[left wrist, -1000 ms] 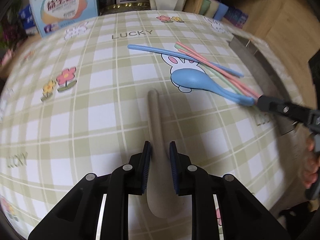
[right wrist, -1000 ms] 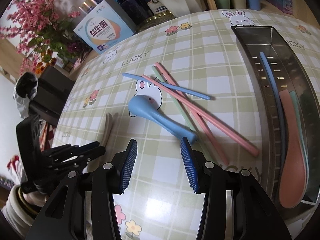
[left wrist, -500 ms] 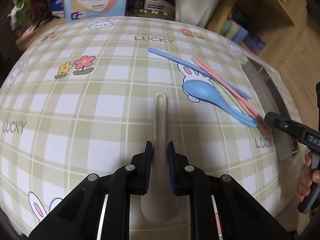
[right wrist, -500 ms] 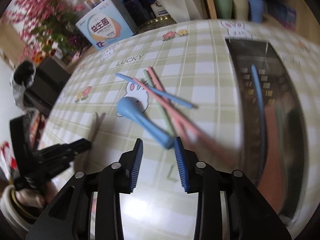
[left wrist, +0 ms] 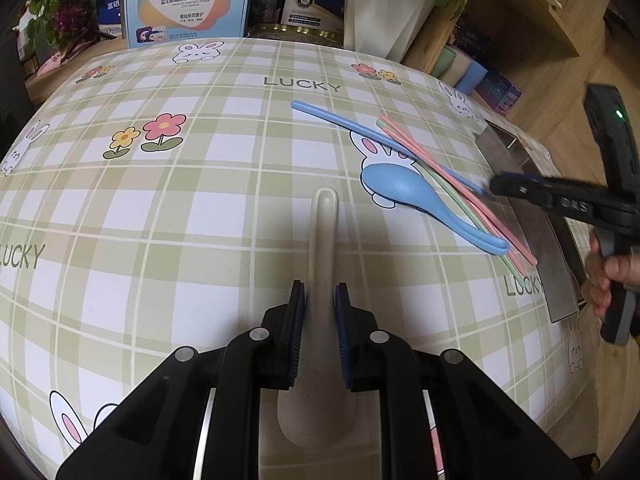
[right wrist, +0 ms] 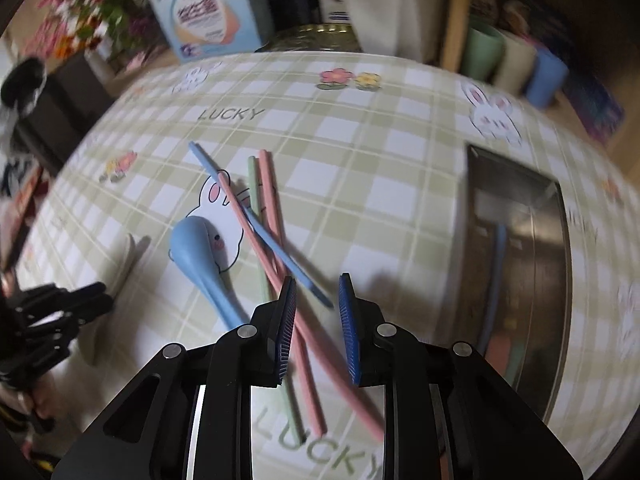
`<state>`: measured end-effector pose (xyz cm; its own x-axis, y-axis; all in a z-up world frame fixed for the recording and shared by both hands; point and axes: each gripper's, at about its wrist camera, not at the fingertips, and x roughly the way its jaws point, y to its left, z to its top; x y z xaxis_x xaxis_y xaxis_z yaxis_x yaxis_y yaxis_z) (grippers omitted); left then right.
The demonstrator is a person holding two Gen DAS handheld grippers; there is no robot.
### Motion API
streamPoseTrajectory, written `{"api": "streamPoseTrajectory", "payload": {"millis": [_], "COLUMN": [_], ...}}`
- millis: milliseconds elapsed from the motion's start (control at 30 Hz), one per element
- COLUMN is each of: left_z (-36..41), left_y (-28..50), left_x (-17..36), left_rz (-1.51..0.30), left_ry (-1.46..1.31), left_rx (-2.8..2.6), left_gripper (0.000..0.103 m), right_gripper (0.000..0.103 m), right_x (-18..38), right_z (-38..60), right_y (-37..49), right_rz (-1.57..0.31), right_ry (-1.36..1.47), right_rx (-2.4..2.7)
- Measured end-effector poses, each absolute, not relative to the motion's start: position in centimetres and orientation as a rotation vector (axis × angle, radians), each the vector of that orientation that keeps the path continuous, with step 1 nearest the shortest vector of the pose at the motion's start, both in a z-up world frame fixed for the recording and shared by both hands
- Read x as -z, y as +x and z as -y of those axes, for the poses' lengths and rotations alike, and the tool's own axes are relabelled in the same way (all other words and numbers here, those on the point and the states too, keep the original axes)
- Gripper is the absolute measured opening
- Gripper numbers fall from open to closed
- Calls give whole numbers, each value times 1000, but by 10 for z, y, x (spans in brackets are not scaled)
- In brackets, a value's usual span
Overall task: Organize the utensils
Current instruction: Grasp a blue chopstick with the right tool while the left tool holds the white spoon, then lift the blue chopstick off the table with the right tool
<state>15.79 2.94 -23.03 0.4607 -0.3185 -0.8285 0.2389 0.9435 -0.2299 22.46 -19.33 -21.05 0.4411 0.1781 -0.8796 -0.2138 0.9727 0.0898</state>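
Note:
My left gripper (left wrist: 320,300) is shut on the beige spoon (left wrist: 325,240) by its handle, just above the bowl. The spoon lies on the checked tablecloth and points away from me. To its right lie a blue spoon (left wrist: 400,188) and crossed pink, green and blue chopsticks (left wrist: 440,168). My right gripper (right wrist: 318,292) hovers over the near ends of those chopsticks (right wrist: 272,248). Its jaws are closing, with the blue chopstick's tip (right wrist: 320,296) in the gap and untouched by the pads. The metal tray (right wrist: 560,240) at the right holds a blue chopstick and a pink spoon.
Boxes (left wrist: 188,0), a white plant pot (left wrist: 384,16) and several cups (right wrist: 516,64) line the table's far edge. A person's hand (left wrist: 608,276) holds the right gripper's handle at the table's right edge, beside the tray.
My right gripper has swung from the blue spoon's handle over to the chopsticks, and its jaws have narrowed. The left gripper has tightened slightly on the beige spoon and rolled a little.

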Motion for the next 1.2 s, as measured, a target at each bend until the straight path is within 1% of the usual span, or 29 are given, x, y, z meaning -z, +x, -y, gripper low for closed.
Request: {"api": "streamPoseTrajectory", "payload": {"millis": [200,467,500,533,600,667,800,967,1200], "left_z": [-35,-38,-38,-37,-38,-38,-38,-38,-38], "left_y": [159,157,157,157,157,157,157,157,157], "left_x": [231,232,232,232,232,232,232,232,232], "left_rz": [-1039,-1028,-1026,-1025,-1023,-1024,-1024,-1024,-1023], "left_ry": [-121,-152,-150,-150,-150,-152,-150,-147,-139], "left_rx": [356,367,366,366,365,364,362,359,357], "left_gripper": [16,16,16,16,16,16,16,16,16], "right_gripper": [22,21,13,12,7,5,5,5,5], "right_x": [220,228,228,227,224,221,213,202,212], "right_z": [165,158,159,159,162,165,177,187,194], "right_y": [248,251,248,246,241,236,219,188,145], "right_rz": [-1128,-1182,-1179,-1177,-1165,-1160,-1144,-1123,-1163], "right_ry": [-169,-119,-105,-94,-57,-17,100,175,255], "right_rx": [-275,-305,-315,-320,-317,-311,-288,-293,-296]}}
